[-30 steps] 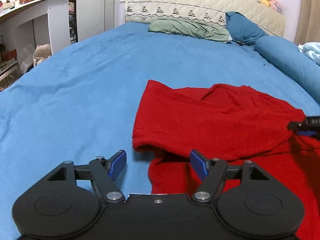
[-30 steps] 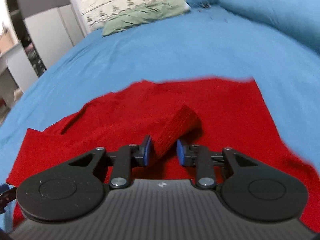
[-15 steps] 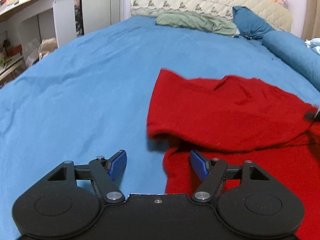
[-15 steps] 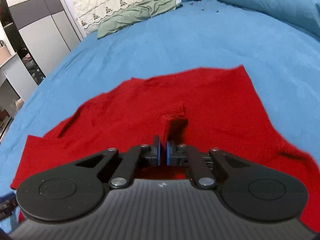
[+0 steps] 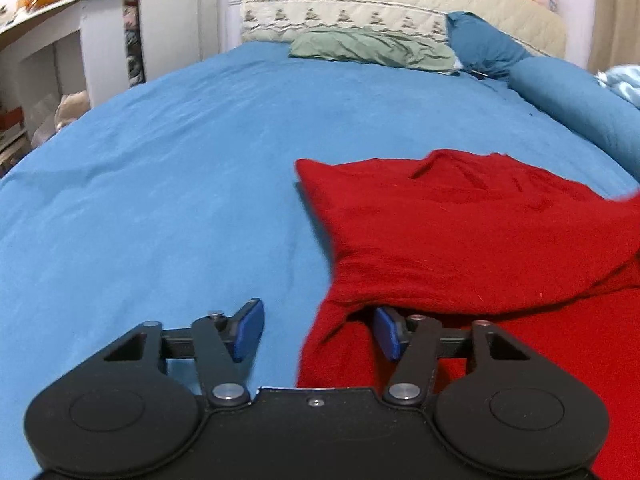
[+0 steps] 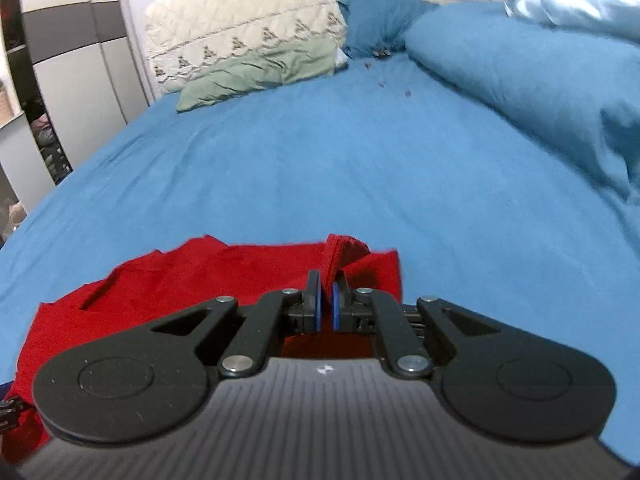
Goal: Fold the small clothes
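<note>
A red knit garment (image 5: 472,240) lies partly folded on the blue bed sheet (image 5: 160,184). My left gripper (image 5: 318,330) is open at the garment's near left edge, its right finger under a raised fold and its left finger over bare sheet. In the right wrist view my right gripper (image 6: 326,304) is shut on a pinched ridge of the red garment (image 6: 200,276) and holds it lifted above the sheet.
A green pillow (image 5: 372,48), a dark blue pillow (image 5: 488,48) and a cream quilted headboard (image 5: 400,8) stand at the bed's far end. A blue bolster (image 5: 580,108) runs along the right. White shelving (image 5: 60,40) stands off the left side.
My right gripper closed on the red fabric, then lifted and carried it, dragging the garment. My left gripper moved right so its right finger slid under the fold.
</note>
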{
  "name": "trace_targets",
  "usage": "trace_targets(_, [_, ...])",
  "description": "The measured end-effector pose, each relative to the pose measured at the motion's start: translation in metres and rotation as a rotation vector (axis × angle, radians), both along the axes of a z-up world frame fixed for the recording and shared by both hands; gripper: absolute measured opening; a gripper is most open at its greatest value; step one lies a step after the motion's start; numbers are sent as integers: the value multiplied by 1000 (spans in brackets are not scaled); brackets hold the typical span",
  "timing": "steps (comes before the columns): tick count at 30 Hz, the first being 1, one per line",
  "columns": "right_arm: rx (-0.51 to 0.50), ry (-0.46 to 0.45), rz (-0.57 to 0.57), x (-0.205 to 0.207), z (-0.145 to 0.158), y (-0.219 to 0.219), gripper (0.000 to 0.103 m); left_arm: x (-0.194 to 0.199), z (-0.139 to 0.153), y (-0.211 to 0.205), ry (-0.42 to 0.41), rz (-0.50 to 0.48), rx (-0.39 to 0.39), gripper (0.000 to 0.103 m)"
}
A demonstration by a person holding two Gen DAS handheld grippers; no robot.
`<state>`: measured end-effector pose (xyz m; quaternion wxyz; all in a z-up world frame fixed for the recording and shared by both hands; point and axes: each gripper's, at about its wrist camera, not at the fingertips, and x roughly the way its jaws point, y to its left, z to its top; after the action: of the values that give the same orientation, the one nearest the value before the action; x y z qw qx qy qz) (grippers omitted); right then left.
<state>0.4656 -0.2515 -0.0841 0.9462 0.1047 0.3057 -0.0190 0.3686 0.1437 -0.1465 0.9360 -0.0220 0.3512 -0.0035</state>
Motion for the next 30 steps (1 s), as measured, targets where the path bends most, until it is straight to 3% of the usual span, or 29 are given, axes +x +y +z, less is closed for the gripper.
trace_targets(4, [-48, 93, 11, -3, -33, 1, 26, -9, 13, -3, -34, 14, 3, 59])
trace_targets(6, [-94, 104, 9, -11, -40, 3, 48, -17, 28, -15, -97, -21, 26, 67])
trace_targets(7, [-106, 83, 18, -15, -40, 5, 72, -21, 37, -21, -137, -43, 34, 80])
trace_targets(8, [-122, 33, 28, -25, -37, 9, 90, -26, 44, -25, -172, -66, 37, 88])
trace_targets(10, [-167, -68, 43, -40, -32, 20, 99, -32, 55, -35, -230, -106, 40, 89])
trace_targets(13, [-163, -83, 99, -35, -29, 36, 99, -35, 57, -42, -244, -181, 6, 90])
trace_targets(16, [-140, -74, 124, -27, -33, 45, 99, -22, 42, -46, -177, -239, -35, 90])
trace_targets(21, [-132, 11, 101, -5, -53, 44, 99, 5, 0, -34, 12, -175, -109, 89])
trace_targets(24, [-139, 36, 106, -2, -67, 41, 98, 0, 0, -34, -4, -196, -97, 89])
trace_targets(27, [-139, 29, 110, -6, -61, 39, 98, -4, 9, -35, -5, -191, -78, 89])
trace_targets(30, [-127, -69, 143, -33, -32, 35, 98, -23, 37, -38, -55, -195, -28, 90])
